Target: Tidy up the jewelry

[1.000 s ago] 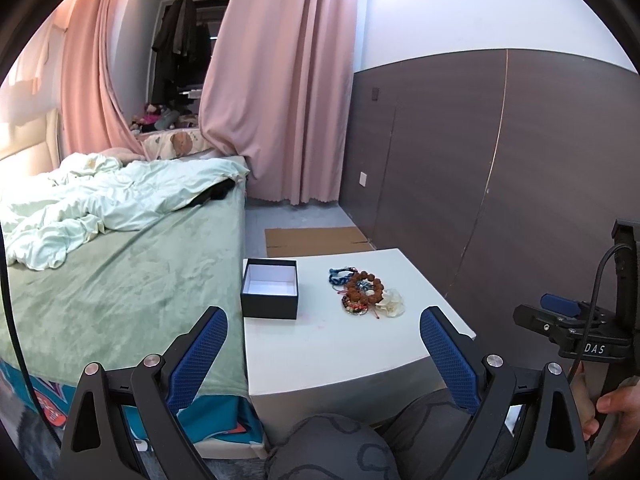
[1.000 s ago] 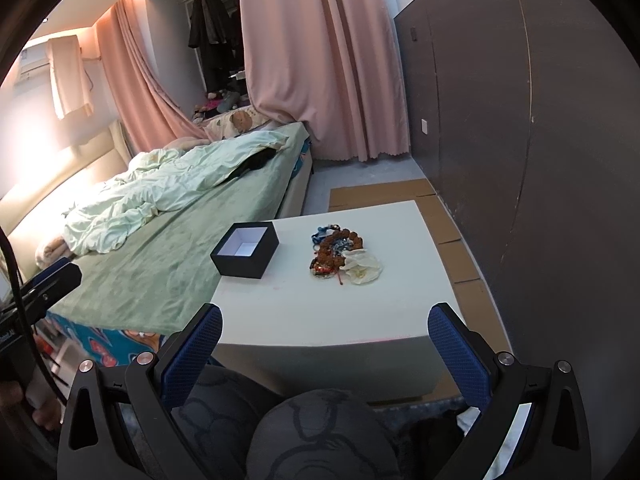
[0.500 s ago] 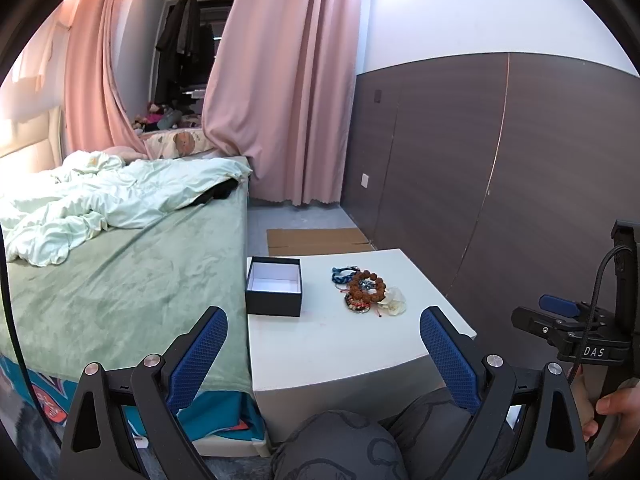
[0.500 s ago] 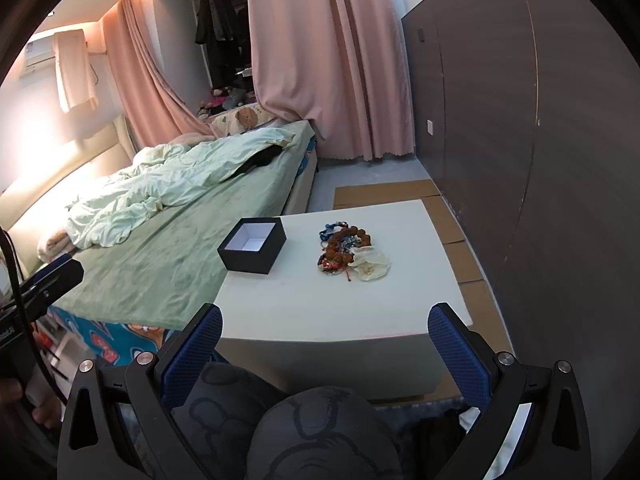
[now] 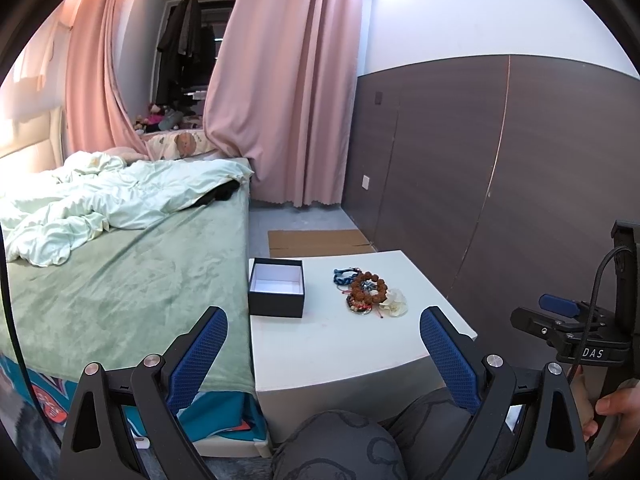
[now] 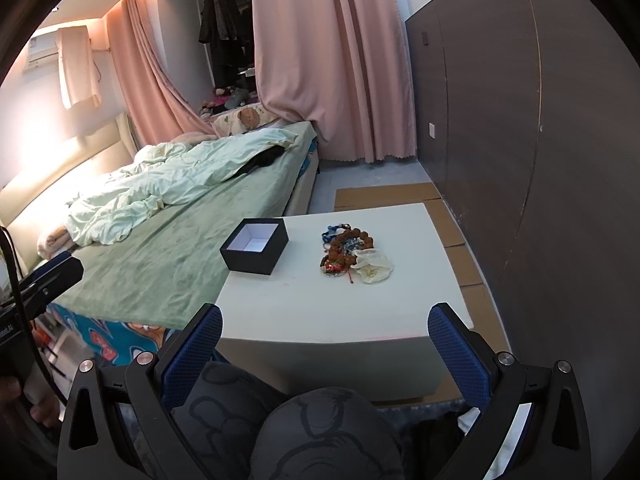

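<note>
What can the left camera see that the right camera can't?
Only the left wrist view shows the right gripper's body from outside, at its right edge, with a hand below it. Only the right wrist view shows the wall air conditioner with a cloth hanging over it. Both show the white table, the open black box, the jewelry pile, the bed and the pink curtains.

Matt black box (image 5: 276, 288) with white lining; knobbly wooden bead bracelet (image 5: 368, 288); smooth white table (image 5: 340, 344); velvety green bedspread (image 5: 120, 280).
</note>
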